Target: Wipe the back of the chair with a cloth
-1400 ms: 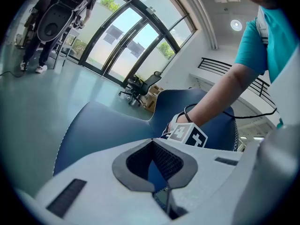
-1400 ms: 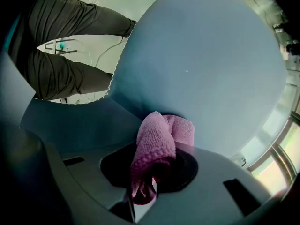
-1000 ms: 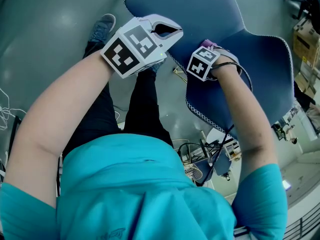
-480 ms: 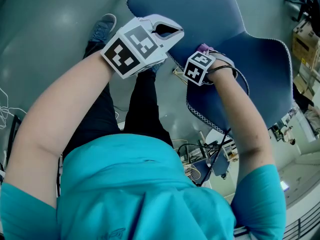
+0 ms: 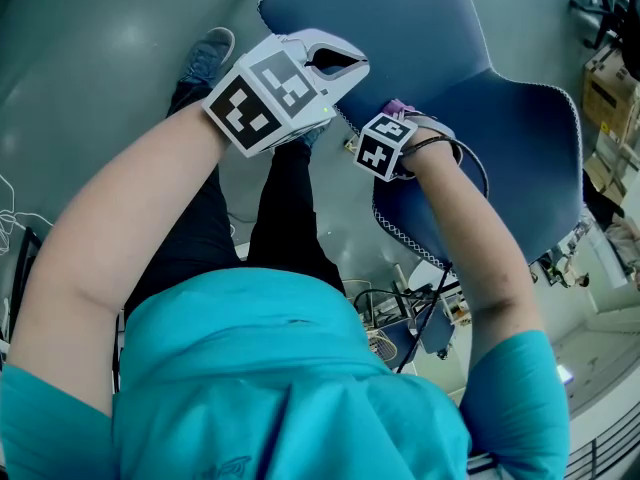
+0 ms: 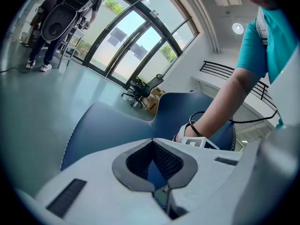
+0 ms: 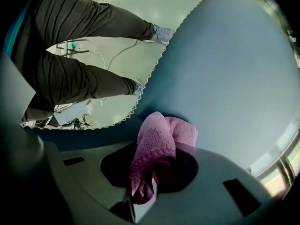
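Note:
The blue chair (image 5: 450, 48) fills the upper right of the head view, its stitched edge running down the middle. My right gripper (image 5: 395, 128) is shut on a pink cloth (image 5: 397, 107) and holds it against the chair's blue surface near that edge. In the right gripper view the pink cloth (image 7: 157, 130) bulges out of the right gripper (image 7: 161, 149) onto the chair (image 7: 234, 69). My left gripper (image 5: 335, 60) hovers just left of the chair's edge, shut with nothing in it. Ahead of the left gripper (image 6: 152, 142) lies the chair (image 6: 108, 125).
The person's dark-trousered legs (image 7: 70, 78) and a shoe (image 5: 205, 53) stand on the grey floor beside the chair. Cables and small gear (image 5: 410, 308) lie near the chair base. Cardboard boxes (image 5: 610, 88) sit at the right. An office chair (image 6: 140, 86) and standing people (image 6: 56, 22) are far off by the windows.
My right gripper has slid the pink cloth leftward across the chair surface, toward the stitched edge. The left gripper has stayed where it was.

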A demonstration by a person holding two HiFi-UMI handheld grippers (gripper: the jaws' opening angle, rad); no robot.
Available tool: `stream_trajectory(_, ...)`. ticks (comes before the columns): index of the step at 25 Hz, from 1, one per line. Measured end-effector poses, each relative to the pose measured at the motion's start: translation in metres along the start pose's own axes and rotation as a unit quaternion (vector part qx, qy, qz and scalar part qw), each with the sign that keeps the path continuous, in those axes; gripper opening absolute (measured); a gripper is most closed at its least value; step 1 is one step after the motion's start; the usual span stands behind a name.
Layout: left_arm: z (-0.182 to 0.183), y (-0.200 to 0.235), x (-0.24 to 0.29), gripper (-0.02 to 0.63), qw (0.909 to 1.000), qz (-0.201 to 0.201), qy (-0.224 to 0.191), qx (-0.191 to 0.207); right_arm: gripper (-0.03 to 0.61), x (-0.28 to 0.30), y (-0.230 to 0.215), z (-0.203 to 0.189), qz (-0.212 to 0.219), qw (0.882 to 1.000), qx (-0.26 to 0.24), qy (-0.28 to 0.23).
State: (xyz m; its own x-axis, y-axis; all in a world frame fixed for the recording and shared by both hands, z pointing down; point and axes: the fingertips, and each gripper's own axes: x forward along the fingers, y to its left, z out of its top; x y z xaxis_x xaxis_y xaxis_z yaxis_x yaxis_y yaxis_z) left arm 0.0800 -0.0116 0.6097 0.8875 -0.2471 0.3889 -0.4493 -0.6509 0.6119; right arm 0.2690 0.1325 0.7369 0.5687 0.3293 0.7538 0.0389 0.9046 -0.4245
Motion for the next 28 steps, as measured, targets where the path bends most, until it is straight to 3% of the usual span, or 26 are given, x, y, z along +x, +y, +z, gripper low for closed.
stream_trajectory(8,-0.001,0.001,-0.004,0.003,1.0,0.001,0.0,0.001,0.08,-0.001,0.024,0.02,0.04,0.999,-0.015,-0.004)
stream_trajectory(14,-0.004,0.0,-0.006,0.003,1.0,0.001,-0.002,0.0,0.08,-0.001,0.056,0.044,0.096,0.995,-0.025,-0.004)
stream_trajectory(16,-0.006,0.0,-0.007,0.003,1.0,0.001,-0.001,0.0,0.08,-0.003,0.073,0.059,0.134,0.991,-0.031,-0.009)
stream_trajectory(19,-0.005,-0.001,-0.006,0.003,1.0,0.0,0.001,0.002,0.08,-0.014,0.101,0.085,0.186,0.981,-0.045,-0.039)
stream_trajectory(22,-0.008,-0.001,-0.01,0.003,1.0,0.001,0.004,0.005,0.08,-0.03,0.108,0.104,0.187,0.978,-0.034,-0.084)
stream_trajectory(28,-0.001,-0.013,-0.035,0.003,0.9999,0.004,0.0,0.011,0.08,-0.077,0.085,0.103,0.158,0.968,0.056,-0.185)
